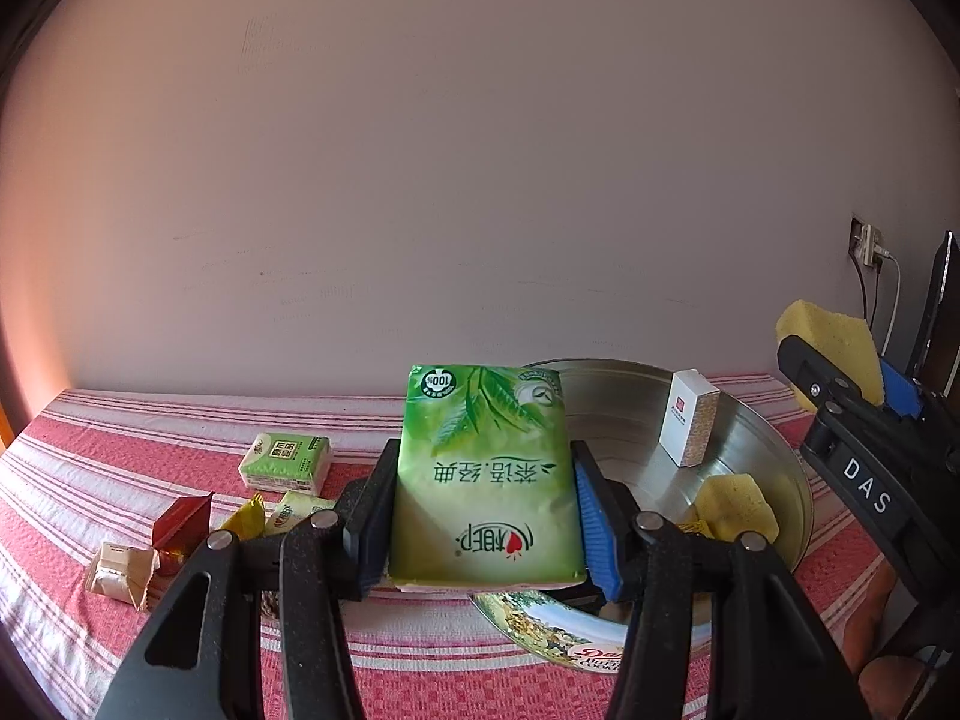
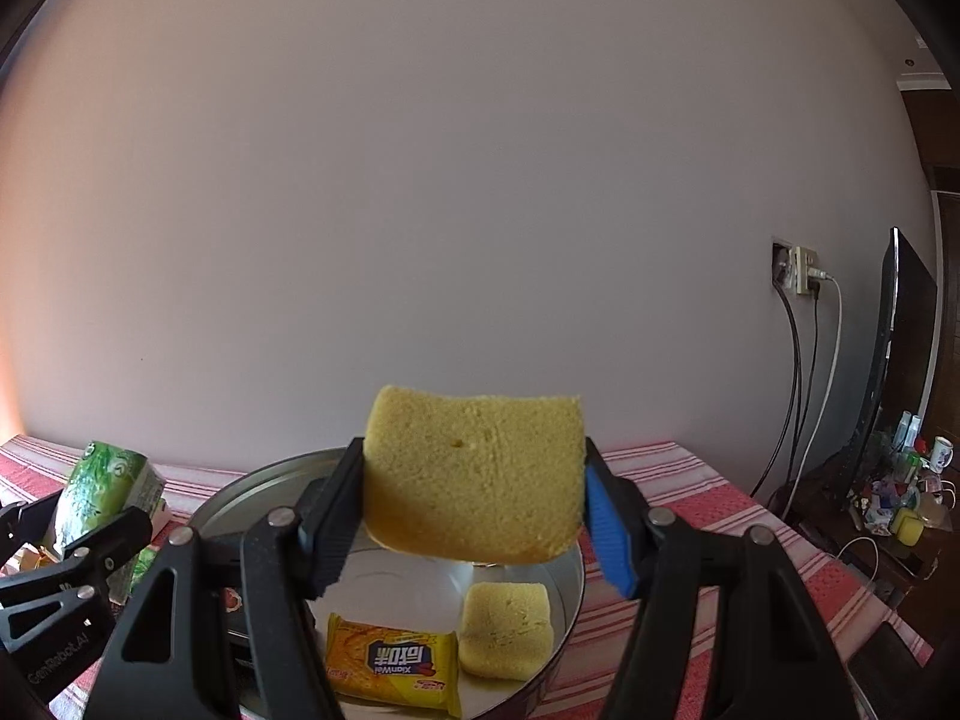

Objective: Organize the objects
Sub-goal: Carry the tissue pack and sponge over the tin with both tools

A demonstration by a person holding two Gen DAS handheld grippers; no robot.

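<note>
My left gripper (image 1: 483, 510) is shut on a green tissue pack (image 1: 486, 474) and holds it above the near rim of a round metal tin (image 1: 774, 456). My right gripper (image 2: 474, 510) is shut on a yellow sponge (image 2: 474, 474) and holds it over the same tin (image 2: 564, 588). The tin holds a small yellow sponge (image 2: 507, 627), a yellow snack packet (image 2: 393, 666) and a white box (image 1: 689, 425). The right gripper also shows at the right of the left wrist view (image 1: 864, 420).
On the red striped cloth (image 1: 150, 438) to the left lie a small green tissue pack (image 1: 287, 461), a red packet (image 1: 183, 525), yellow sachets (image 1: 270, 513) and a beige wrapper (image 1: 120, 576). A wall socket with cables (image 2: 804, 276) and a cluttered stand (image 2: 900, 498) are at right.
</note>
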